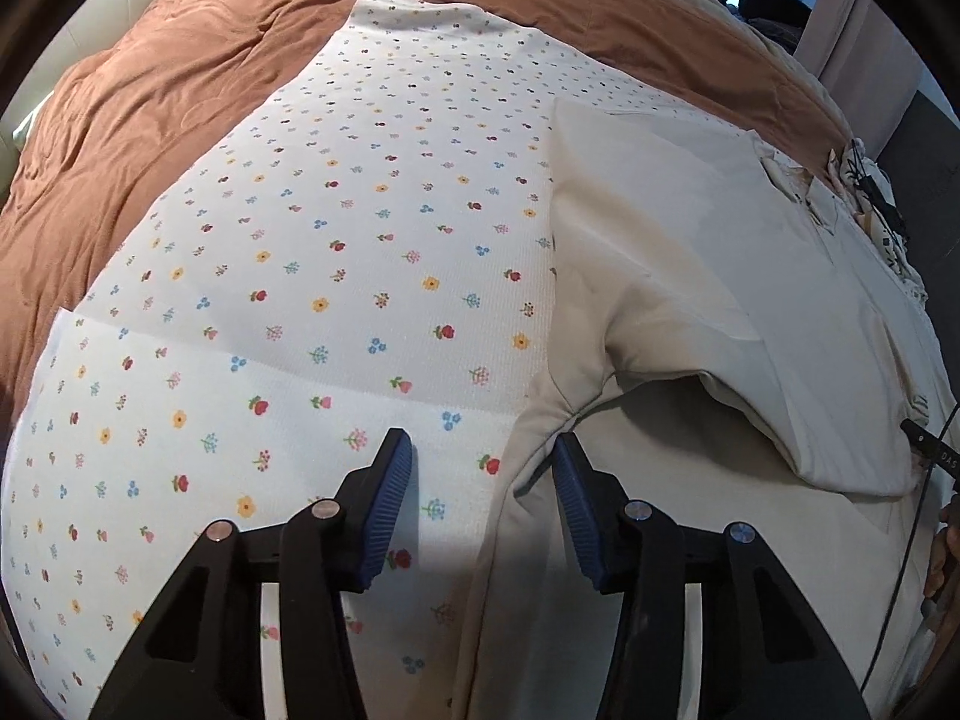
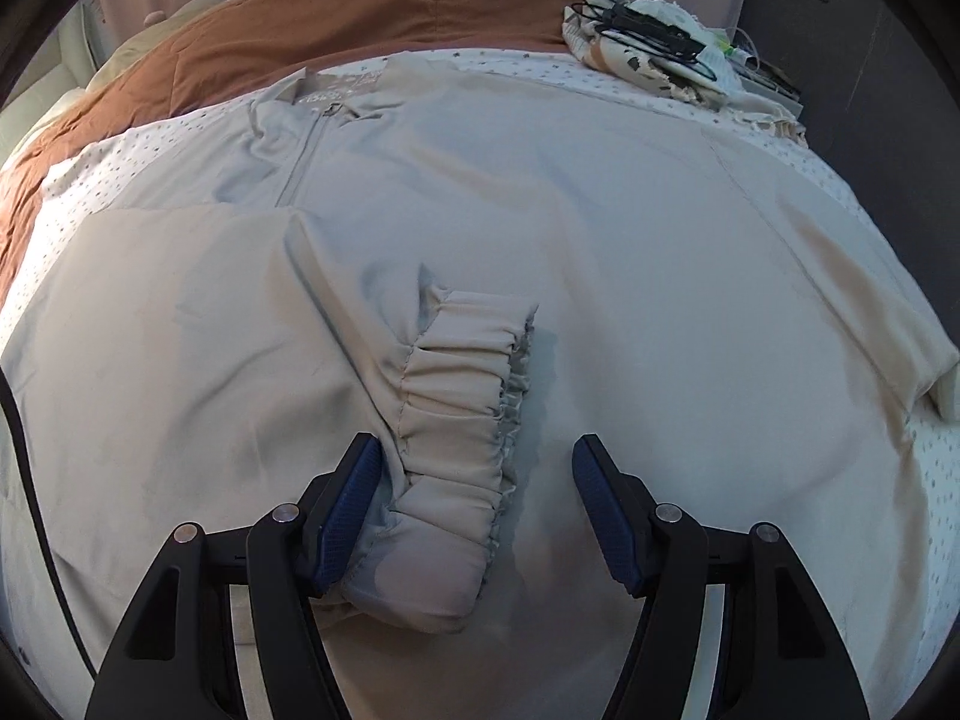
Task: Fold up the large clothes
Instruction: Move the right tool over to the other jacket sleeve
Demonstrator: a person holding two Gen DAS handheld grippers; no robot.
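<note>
Nearest my right gripper (image 2: 477,480) lay the gathered elastic cuff (image 2: 462,420) of a sleeve, folded across the front of the beige jacket (image 2: 630,228). Both blue fingers (image 2: 348,510) stood apart; the left one touched the sleeve fabric beside the cuff, while the right one hung clear of it over the smooth jacket body. I saw nothing clamped between them. The jacket was spread front-up on the bed, its zip (image 2: 303,159) and collar at the far left. Beyond it lay a brown quilt (image 2: 360,6), and a small heap of cloth and black cables (image 2: 648,36) sat at the far right.

From my left gripper (image 1: 483,483), the fingers (image 1: 384,510) were also apart and held nothing. They hovered over the jacket's left edge (image 1: 528,468), where it met the white flowered sheet (image 1: 336,228). The jacket filled the right side of that view, with a sleeve folded over its body. The brown quilt lay at the far left.
</note>
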